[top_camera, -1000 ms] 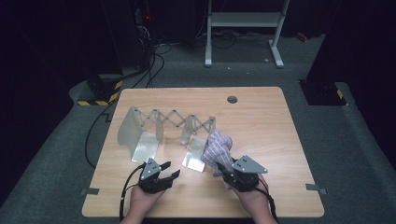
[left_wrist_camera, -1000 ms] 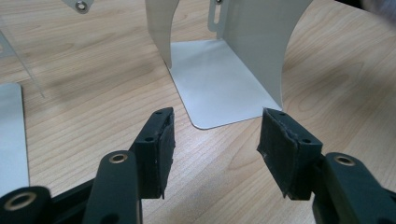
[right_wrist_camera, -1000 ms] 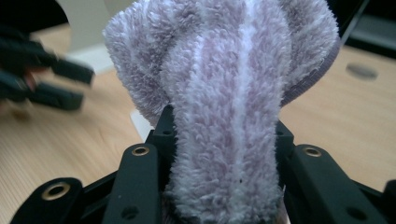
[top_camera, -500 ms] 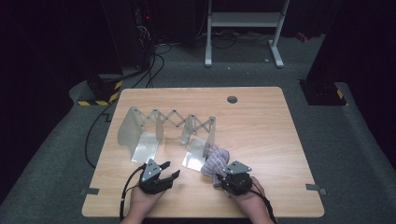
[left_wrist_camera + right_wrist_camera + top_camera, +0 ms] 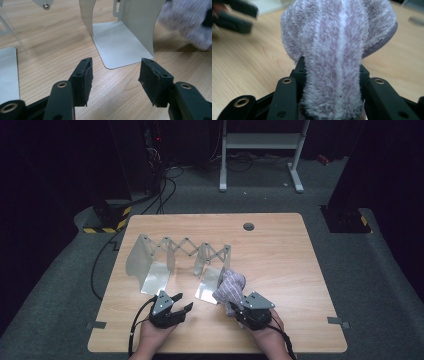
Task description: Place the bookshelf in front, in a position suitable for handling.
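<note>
A fluffy lilac-and-white striped cloth (image 5: pixel 230 286) (image 5: pixel 337 45) is bunched up near the table's front, right of the middle. My right gripper (image 5: pixel 239 306) (image 5: pixel 331 72) is shut on it, the pile bulging out between both jaws. A folding metal rack (image 5: pixel 177 255) with scissor links and two bent end plates stands on the wooden table (image 5: pixel 280 255). Its right plate (image 5: pixel 120 42) lies just ahead of my left gripper (image 5: pixel 181 302) (image 5: pixel 115 75), which rests open near the front edge with nothing between its pads. The cloth (image 5: pixel 187 22) appears blurred at the upper right of the left gripper view.
A round cable hole (image 5: pixel 248 226) sits near the table's far edge. Beyond the table are a white stand (image 5: pixel 260 150), dark cabinets and floor cables (image 5: pixel 165 185). A black cable (image 5: pixel 100 265) hangs off the left side. Tape tabs mark the front corners.
My right gripper has drawn the cloth toward the front edge and lower, away from the rack's right plate. The left gripper has stayed put.
</note>
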Available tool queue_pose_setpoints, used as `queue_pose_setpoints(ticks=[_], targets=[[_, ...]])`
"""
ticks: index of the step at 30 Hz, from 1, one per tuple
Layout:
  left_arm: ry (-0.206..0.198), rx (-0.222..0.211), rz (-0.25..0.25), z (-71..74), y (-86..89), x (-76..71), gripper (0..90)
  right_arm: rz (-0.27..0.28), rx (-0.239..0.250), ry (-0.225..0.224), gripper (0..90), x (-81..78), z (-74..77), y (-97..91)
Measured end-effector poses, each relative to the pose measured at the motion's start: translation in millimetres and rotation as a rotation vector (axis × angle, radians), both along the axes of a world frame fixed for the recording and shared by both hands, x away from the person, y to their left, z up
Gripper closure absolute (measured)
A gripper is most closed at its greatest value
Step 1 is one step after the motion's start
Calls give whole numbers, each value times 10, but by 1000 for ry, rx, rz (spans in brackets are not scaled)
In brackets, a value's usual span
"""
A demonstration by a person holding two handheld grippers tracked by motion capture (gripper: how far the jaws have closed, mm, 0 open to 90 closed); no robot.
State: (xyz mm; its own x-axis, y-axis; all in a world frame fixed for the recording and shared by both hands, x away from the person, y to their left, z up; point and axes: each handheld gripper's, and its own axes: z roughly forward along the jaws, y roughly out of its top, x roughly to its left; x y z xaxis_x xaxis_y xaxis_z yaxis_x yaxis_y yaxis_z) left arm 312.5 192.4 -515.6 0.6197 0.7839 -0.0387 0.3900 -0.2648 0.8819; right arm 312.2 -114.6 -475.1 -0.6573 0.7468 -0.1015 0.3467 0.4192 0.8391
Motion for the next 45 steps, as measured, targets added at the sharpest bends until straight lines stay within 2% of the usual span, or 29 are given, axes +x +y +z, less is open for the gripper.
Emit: queue_pose_setpoints(ticks=[7, 12, 15, 19, 24, 37, 42, 45], targets=[[0, 0, -2, -3, -5, -1, 443, 14, 92, -129, 595, -163, 338, -13], [2, 3, -4, -6, -9, -1, 443, 16, 120, -178, 595, -220, 434, -11], [2, 3, -5, -7, -11, -1, 442, 19, 102, -143, 596, -179, 374, 0], [4, 4, -5, -8, -7, 2, 442, 19, 70, -80, 597, -103, 217, 20], [4, 7, -7, -10, -8, 3, 440, 18, 11, -6, 597, -17, 20, 44], [8, 9, -10, -15, -10, 5, 438, 20, -122, 158, 594, 127, -350, 105], [11, 8, -9, -19, -15, 4, 438, 26, -125, 177, 594, 157, -385, 90], [9, 9, -8, -17, -14, 1, 438, -3, -105, 149, 595, 166, -330, 28]])
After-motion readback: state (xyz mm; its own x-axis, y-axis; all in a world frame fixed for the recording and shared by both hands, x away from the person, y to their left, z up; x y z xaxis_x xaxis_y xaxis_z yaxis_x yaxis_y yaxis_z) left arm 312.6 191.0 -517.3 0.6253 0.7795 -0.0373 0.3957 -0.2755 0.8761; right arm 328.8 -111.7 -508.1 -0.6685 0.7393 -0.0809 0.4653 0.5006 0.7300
